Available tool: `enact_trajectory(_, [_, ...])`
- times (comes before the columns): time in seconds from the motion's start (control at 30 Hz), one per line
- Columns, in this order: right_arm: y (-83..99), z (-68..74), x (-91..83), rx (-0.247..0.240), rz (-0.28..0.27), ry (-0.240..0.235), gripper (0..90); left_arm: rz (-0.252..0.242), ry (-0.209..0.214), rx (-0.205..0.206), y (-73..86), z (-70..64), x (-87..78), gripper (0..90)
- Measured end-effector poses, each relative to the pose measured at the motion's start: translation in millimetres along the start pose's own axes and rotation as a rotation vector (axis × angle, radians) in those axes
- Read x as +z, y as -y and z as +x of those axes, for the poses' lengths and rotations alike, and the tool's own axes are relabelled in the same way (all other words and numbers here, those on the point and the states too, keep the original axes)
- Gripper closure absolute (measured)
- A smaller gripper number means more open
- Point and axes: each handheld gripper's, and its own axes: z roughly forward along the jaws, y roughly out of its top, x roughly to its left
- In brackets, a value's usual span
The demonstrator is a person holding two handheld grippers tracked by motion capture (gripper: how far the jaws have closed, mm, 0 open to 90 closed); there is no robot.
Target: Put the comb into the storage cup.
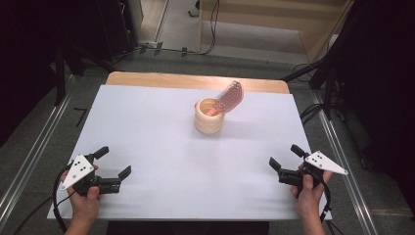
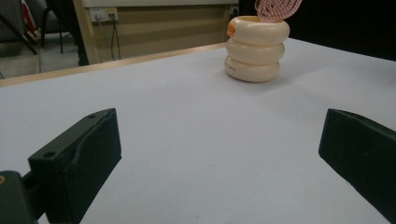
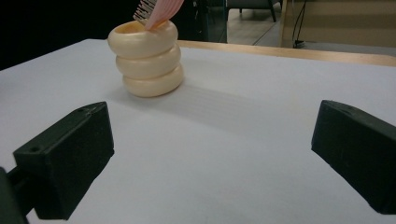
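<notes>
A cream holder (image 1: pixel 209 117) made of three stacked rings stands upright past the middle of the white table. A pink slotted utensil (image 1: pixel 228 97) leans out of it to the right. The holder (image 2: pixel 256 49) with the pink utensil (image 2: pixel 276 8) lies ahead and to the right in the left gripper view. In the right gripper view the holder (image 3: pixel 146 57) sits ahead and to the left, the utensil (image 3: pixel 159 10) poking out of its top. My left gripper (image 1: pixel 115 162) is open near the front left edge. My right gripper (image 1: pixel 285 157) is open near the front right edge. Both hold nothing.
The white sheet (image 1: pixel 147 137) covers a wooden table whose bare far edge (image 1: pixel 195 81) shows. Black stands and cables (image 1: pixel 313 73) surround the table on the floor. Wide free surface lies between the grippers and the holder.
</notes>
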Motion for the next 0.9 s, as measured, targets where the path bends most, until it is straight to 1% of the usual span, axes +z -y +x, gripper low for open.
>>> enact_trajectory(0.07, [4.2,-2.5,-2.3,0.013,0.004,0.000,0.0,0.000,0.000,0.001,0.0,0.0,-0.1,0.0])
enact_trajectory(0.17, [8.8,-6.2,-5.6,0.014,0.005,0.002,0.0,-0.001,0.001,0.001,0.0,-0.1,-0.2,0.0])
enact_trajectory(0.3, [10.7,-11.4,-12.8,0.021,-0.003,0.009,0.0,-0.001,0.003,0.001,0.0,-0.1,-0.3,0.0])
enact_trajectory(0.37, [12.0,-14.3,-15.8,0.034,-0.007,0.011,0.0,-0.001,0.004,0.001,0.0,0.0,-0.3,0.0])
enact_trajectory(0.47, [14.7,-16.4,-16.3,0.039,-0.001,0.017,0.0,-0.001,0.005,0.002,0.0,-0.1,-0.2,0.0])
enact_trajectory(0.53, [16.0,-17.0,-15.6,0.027,0.002,0.020,0.0,0.000,0.003,0.002,0.0,-0.1,-0.2,0.0])
enact_trajectory(0.7, [17.9,-17.4,-15.8,0.028,0.008,0.019,0.0,-0.001,0.001,0.000,-0.1,0.2,0.0,0.0])
enact_trajectory(0.73, [18.3,-17.2,-16.1,0.030,0.011,0.023,0.0,0.000,0.001,0.000,-0.1,0.3,0.2,0.0])
enact_trajectory(0.83, [20.1,-17.6,-16.5,0.013,0.021,0.038,0.0,0.003,-0.006,-0.002,0.1,0.3,0.3,0.0])
enact_trajectory(0.9, [22.0,-17.6,-16.8,0.010,0.030,0.046,0.0,0.009,-0.011,-0.004,0.4,0.2,0.8,0.0])
